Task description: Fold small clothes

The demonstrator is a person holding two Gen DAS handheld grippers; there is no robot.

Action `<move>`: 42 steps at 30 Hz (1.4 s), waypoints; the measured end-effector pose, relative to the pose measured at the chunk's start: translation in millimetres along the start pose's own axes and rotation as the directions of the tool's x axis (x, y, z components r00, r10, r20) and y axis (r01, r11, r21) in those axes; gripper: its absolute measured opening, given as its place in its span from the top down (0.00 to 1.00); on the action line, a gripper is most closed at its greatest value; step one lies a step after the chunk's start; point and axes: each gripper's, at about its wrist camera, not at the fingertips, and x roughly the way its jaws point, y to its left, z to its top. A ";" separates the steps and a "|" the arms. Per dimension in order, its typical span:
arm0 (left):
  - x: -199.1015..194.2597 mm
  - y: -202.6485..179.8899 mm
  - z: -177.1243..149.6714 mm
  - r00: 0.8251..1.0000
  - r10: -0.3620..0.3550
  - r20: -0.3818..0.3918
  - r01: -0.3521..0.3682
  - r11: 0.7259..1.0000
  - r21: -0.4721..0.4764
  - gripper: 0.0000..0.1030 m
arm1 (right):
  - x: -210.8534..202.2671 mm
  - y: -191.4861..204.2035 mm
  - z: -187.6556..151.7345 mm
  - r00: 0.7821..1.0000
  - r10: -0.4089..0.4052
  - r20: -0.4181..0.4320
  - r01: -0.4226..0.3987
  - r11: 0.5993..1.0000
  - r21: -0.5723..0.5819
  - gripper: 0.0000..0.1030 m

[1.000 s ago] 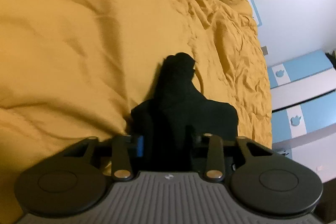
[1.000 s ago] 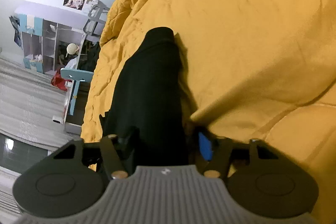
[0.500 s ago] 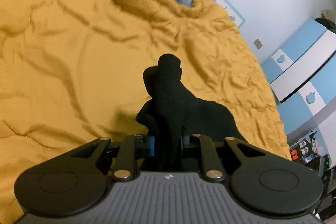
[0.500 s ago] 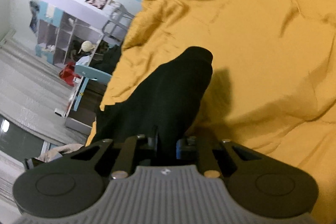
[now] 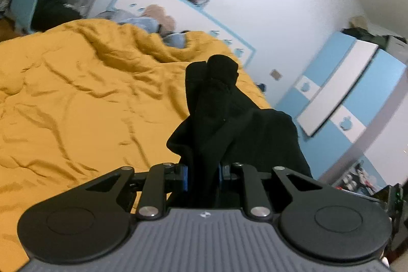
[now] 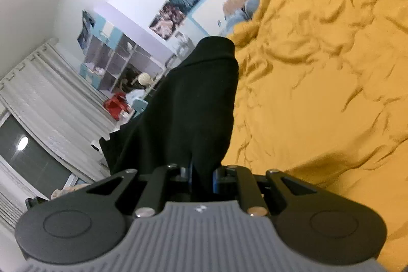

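A small black garment (image 5: 219, 114) hangs in the air above the yellow bedcover (image 5: 76, 98). My left gripper (image 5: 203, 176) is shut on one bunched edge of it, and the cloth stands up in folds past the blue pads. In the right wrist view the same black garment (image 6: 188, 106) drapes away to the left, with my right gripper (image 6: 201, 176) shut on another edge. The fingertips of both grippers are hidden by cloth.
The rumpled yellow bedcover (image 6: 318, 68) spreads below. A soft toy (image 5: 155, 17) lies at the headboard wall. A blue and white wardrobe (image 5: 344, 93) stands at the right. Shelves (image 6: 114, 52), a red item (image 6: 116, 103) and curtains (image 6: 38, 98) lie beyond the bed's edge.
Both grippers closed on the black garment as it lay on the bed and lifted it clear; both views tilted up from the bedcover to the walls.
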 end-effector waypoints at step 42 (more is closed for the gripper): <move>142.7 103.0 -107.0 0.870 -0.020 -0.493 -0.107 0.968 -0.229 0.77 | 56.4 -180.1 -31.4 0.922 -0.279 -0.269 0.329 0.930 0.163 0.90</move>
